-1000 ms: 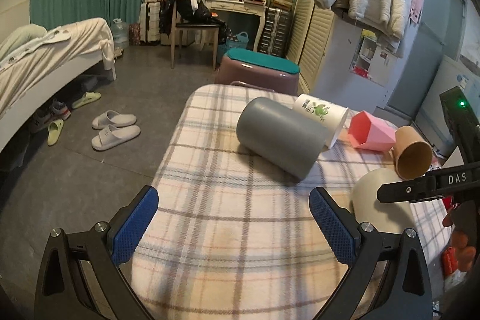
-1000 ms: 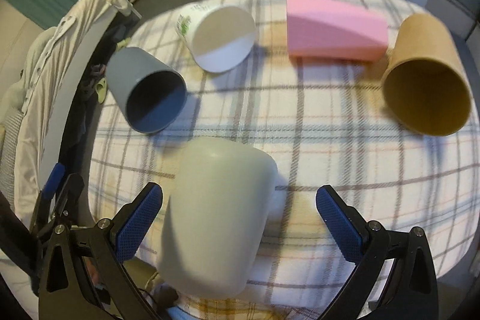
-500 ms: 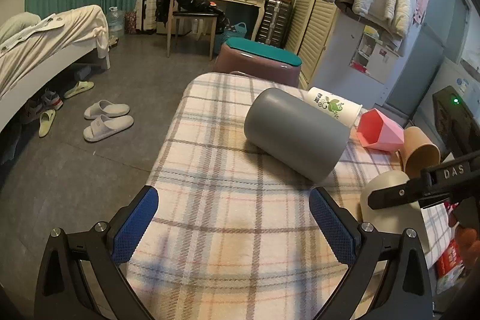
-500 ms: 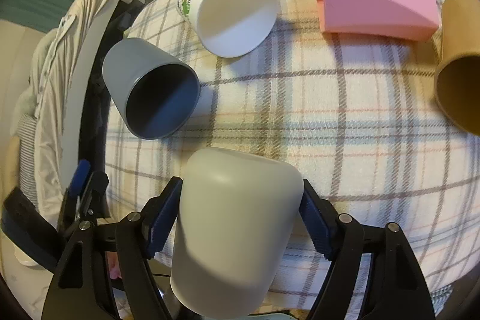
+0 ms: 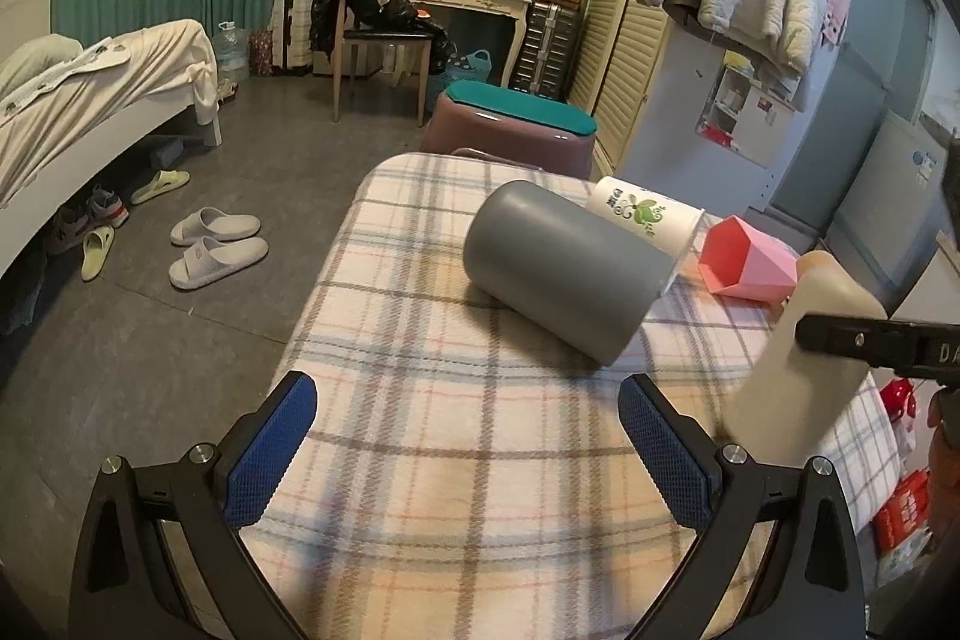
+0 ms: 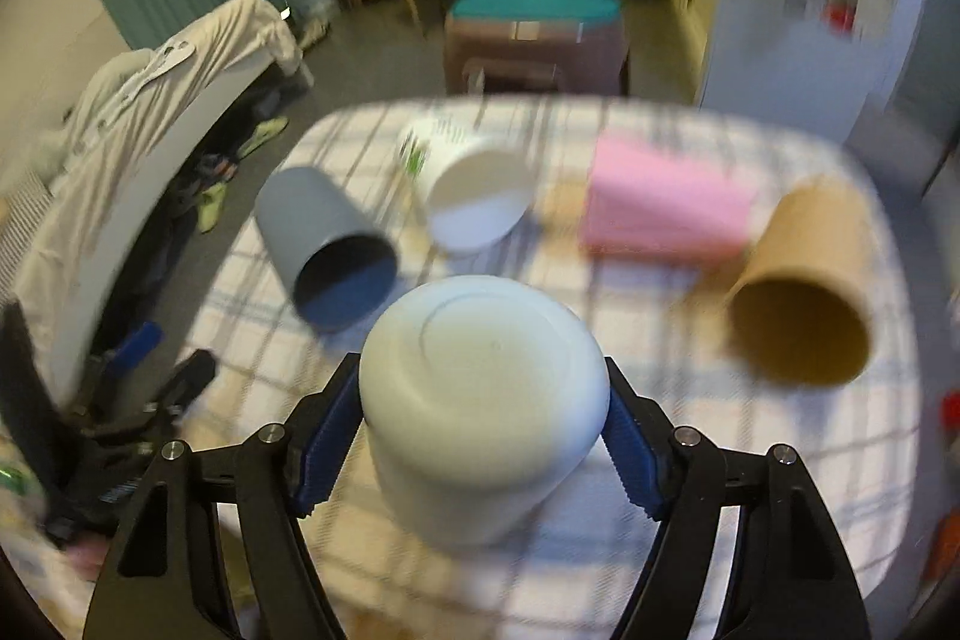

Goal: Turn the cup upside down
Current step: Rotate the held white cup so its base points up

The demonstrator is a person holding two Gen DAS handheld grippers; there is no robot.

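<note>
My right gripper [image 6: 483, 436] is shut on a cream-white cup [image 6: 480, 400]; its blue pads press both sides and the cup's closed base faces the camera. The cup is lifted off the checked tablecloth [image 6: 660, 328] and tilted. In the left wrist view the same cup [image 5: 804, 358] hangs at the right, base uppermost, with a black finger of the right gripper across it. My left gripper [image 5: 465, 451] is open and empty, low over the near part of the cloth [image 5: 456, 400].
Lying on their sides on the table are a grey cup [image 5: 564, 268], a white printed cup [image 5: 645, 214], a pink angular cup [image 5: 750, 259] and a brown paper cup [image 6: 804, 292]. A purple stool [image 5: 516, 124] stands beyond the table; a bed [image 5: 90, 100] is left.
My right gripper closed on the cream-white cup, lifted it off the cloth and swung it so its base points away. The right view is now blurred by motion. My left gripper stayed open.
</note>
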